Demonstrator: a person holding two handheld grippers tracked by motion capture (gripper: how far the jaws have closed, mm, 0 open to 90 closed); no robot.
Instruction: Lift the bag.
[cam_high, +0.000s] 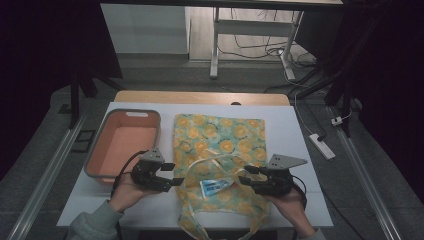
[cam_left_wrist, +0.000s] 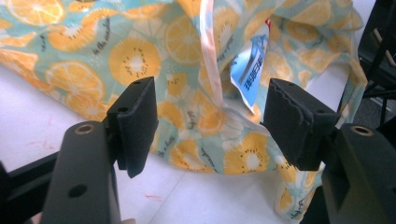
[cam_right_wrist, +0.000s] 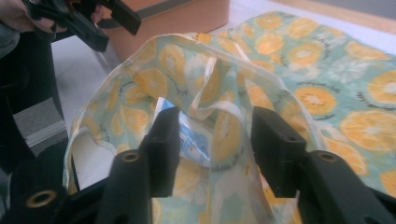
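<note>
On white table (cam_high: 300, 130), centre: orange-slice print tote bag (cam_high: 220, 137), lying flat at its far end, mouth rumpled toward the person, blue-and-white packet (cam_high: 215, 187) inside. Left gripper (cam_high: 172, 174): jaws apart, just beside the bag's left edge, nothing gripped. Right gripper (cam_high: 245, 175): jaws apart, bag rim between them, unpressed. Orange bin (cam_high: 100, 150): left of bag.

This looks like a lab or a recording workroom, not a home. The white bench (cam_high: 300, 130) stands between dark curtains (cam_high: 45, 60) on metal frames. Beyond its far edge there is a bare height-adjustable desk frame (cam_high: 250, 35) with loose cables (cam_high: 260, 50) on the grey floor, and a power strip (cam_high: 322, 146) lies beside its right edge.
</note>
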